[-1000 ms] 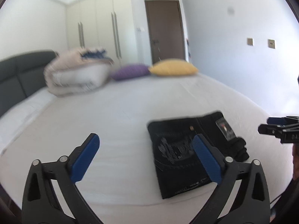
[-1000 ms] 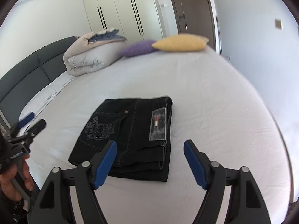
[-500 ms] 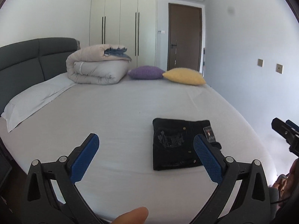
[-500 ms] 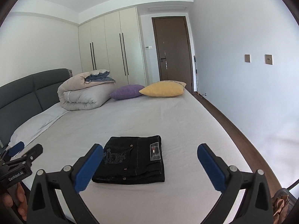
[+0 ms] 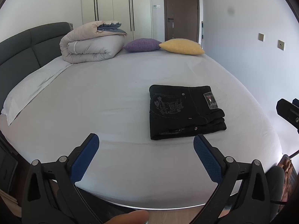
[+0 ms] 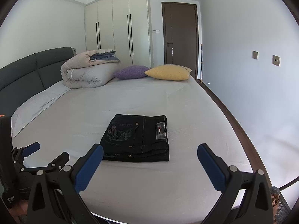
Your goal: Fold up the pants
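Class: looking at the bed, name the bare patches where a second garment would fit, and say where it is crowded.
Free: the wide sheet between the white pillow and the folded black pants, and the strip between the pants and the yellow cushion. Crowded: the far end, with the rolled duvet, purple cushion and yellow cushion.

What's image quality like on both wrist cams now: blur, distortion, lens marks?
Left wrist view: sharp, heavy fisheye bowing the bed edge, dark corner vignette, a grey smudge over the wall. Right wrist view: sharp, same barrel bend, no smudge, even soft daylight; black pants show stitching clearly, only a faint shadow beneath.
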{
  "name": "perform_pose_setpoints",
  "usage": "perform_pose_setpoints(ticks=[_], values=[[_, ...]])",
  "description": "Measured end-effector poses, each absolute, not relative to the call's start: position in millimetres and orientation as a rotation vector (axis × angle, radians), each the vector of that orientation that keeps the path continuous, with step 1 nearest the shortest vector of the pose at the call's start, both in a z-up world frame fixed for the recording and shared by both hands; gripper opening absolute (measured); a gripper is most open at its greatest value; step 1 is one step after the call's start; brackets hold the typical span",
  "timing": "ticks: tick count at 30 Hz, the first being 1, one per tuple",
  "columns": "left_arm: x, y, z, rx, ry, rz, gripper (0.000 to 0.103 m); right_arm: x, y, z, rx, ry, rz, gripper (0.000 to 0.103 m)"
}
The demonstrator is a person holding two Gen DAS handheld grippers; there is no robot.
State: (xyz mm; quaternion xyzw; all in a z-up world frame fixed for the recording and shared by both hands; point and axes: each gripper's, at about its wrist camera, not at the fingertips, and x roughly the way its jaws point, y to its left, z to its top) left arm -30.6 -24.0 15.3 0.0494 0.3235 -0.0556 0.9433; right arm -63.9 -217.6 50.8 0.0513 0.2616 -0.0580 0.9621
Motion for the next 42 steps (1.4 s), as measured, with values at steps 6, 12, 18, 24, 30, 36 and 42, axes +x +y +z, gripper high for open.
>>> perform_pose_setpoints(ticks=[6,12,18,24,30,36,42], values=[[-12.6,-15.7,-3.0,0.076,0.703,-0.096,0.103,-51.9,-223.9,31.8,0.111,0.594,-0.165,0.103],[-7.2,-5.9,-6.9,0.059,0.718,-0.079,0.103,-47.9,-221.6,21.3,0.107,0.627,-0.161,0.103],[-5.4,-2.9,-8.2,0.057,0.722,-0.073,0.103,-46.6,-220.2,19.0,0.103,0.638,-0.151,0.103],[-5.1,-3.3,-9.7,0.062,0.726,-0.074,0.103,-46.3,-221.0,18.5,0.104,0.642,-0.151,0.103],[-4.9,-3.9,-11.2,0.063,0.728,-0.073,0.103,-45.9,-221.1,17.2,0.101,0.645,-0.148,0.103],[-4.4,-4.5,-12.7,0.064,0.730,-0.074,0.103,-46.3,-220.1,16.9,0.102,0.647,-0.149,0.103],[-4.3,-4.3,-13.5,0.064,0.730,-0.074,0.103,-46.6,-219.6,16.0,0.102,0.649,-0.148,0.103]])
